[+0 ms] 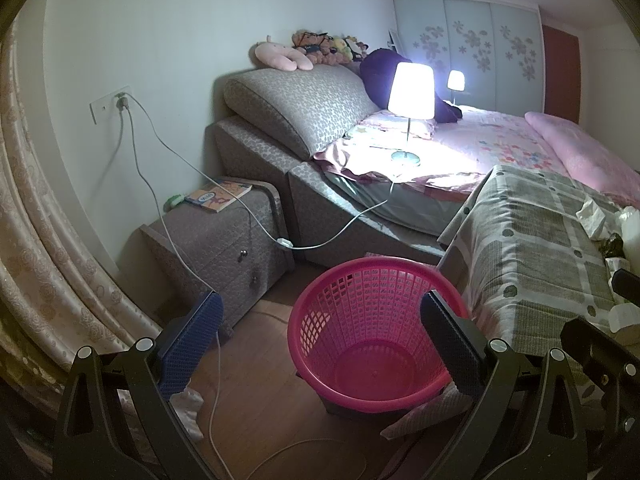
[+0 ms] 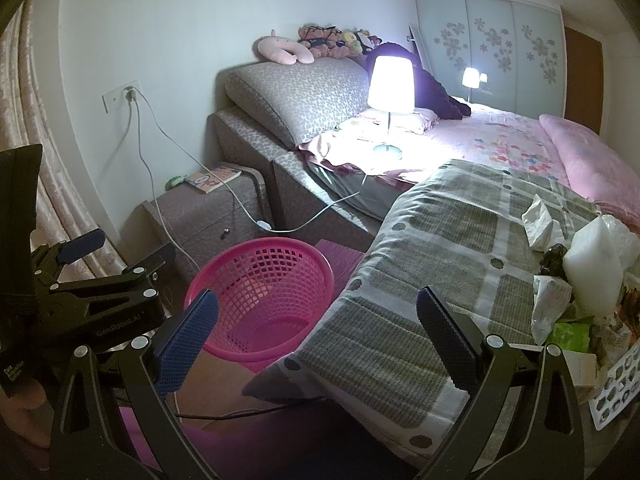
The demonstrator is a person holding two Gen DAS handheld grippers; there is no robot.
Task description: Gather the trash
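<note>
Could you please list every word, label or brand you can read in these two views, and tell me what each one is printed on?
"GenRobot.AI": on the black body of the left gripper, seen from the right wrist view.
White lettering on the dark strap at the left edge: too small to read.
Blue oval label on the book lying on the bedside cabinet: blurred, not readable.
Print on the green packet on the patterned blanket: not readable.

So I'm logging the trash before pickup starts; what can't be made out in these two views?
- Trash pile on the checked blanket: cut off by the right edge in the right wrist view; only a sliver shows in the left wrist view.
- Dark item in the pile: too dim to identify.
- Pink basket: its near wall is hidden by the right gripper in the right wrist view.
- Book title: too small.
</note>
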